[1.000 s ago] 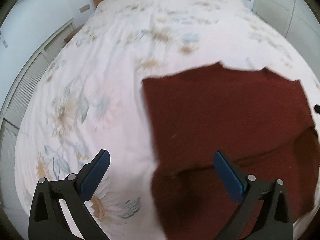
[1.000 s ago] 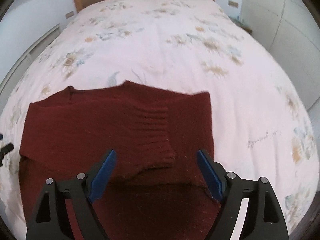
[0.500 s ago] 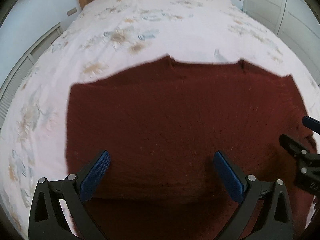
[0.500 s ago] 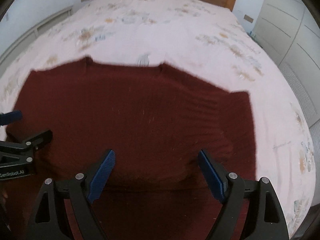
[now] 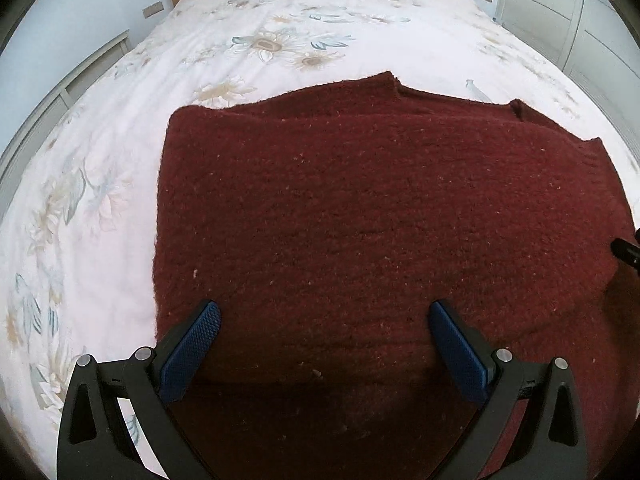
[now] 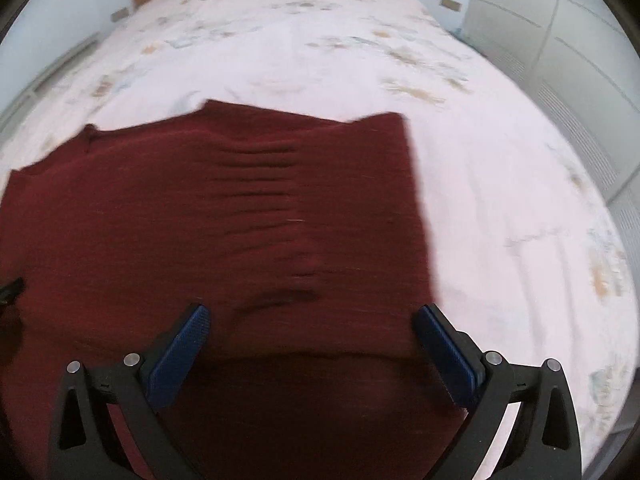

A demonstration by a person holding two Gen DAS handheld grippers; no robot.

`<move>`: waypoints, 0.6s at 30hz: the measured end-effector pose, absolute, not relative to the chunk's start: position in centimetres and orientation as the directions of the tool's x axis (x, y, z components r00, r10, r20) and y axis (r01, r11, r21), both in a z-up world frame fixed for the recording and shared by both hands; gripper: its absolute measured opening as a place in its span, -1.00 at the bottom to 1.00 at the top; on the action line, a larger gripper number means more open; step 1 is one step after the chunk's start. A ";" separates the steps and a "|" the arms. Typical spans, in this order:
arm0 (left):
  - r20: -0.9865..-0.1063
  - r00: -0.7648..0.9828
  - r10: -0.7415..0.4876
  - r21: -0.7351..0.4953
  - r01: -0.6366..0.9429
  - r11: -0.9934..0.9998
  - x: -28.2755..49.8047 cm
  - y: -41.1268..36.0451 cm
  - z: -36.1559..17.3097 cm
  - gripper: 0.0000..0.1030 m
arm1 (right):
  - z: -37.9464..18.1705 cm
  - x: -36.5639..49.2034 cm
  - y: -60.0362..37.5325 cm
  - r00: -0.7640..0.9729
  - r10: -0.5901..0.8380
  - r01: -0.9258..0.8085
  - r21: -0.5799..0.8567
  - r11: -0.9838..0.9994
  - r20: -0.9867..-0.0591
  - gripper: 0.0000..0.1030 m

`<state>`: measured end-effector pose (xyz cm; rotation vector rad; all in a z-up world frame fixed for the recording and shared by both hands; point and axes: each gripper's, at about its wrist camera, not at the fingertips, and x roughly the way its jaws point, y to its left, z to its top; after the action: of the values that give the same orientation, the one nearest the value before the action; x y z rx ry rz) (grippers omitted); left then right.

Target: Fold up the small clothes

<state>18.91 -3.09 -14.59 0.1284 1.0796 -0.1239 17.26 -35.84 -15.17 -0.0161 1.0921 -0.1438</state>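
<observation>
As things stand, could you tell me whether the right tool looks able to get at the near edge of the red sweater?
Probably yes. The right tool stands open over the sweater, its folded near edge lying just ahead between the fingers, with nothing on top or in the way.

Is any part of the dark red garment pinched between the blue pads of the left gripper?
No, the left gripper stands wide open above the dark red knitted garment, with its blue pads far apart and gripping nothing.
</observation>
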 end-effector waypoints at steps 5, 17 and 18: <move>-0.890 0.451 -0.063 0.015 0.168 0.986 18.9 -2.8 -14.3 0.99 | -14.8 16.2 -38.1 0.485 -0.064 0.159 0.016 0.987 -0.872 0.99; -0.864 0.501 -0.055 0.001 0.112 0.994 15.3 -1.9 -7.5 0.98 | -8.0 12.0 -36.1 0.576 -0.055 0.085 -0.007 0.996 -0.816 0.99; -0.861 0.506 -0.059 -0.003 0.110 0.994 14.8 -1.8 -7.0 0.98 | -7.4 11.4 -35.8 0.576 -0.046 0.076 -0.002 0.997 -0.816 0.99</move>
<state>14.84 -1.78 -6.96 0.0541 1.0360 -0.1019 11.39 -35.79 -7.41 0.0339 0.9542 -0.0709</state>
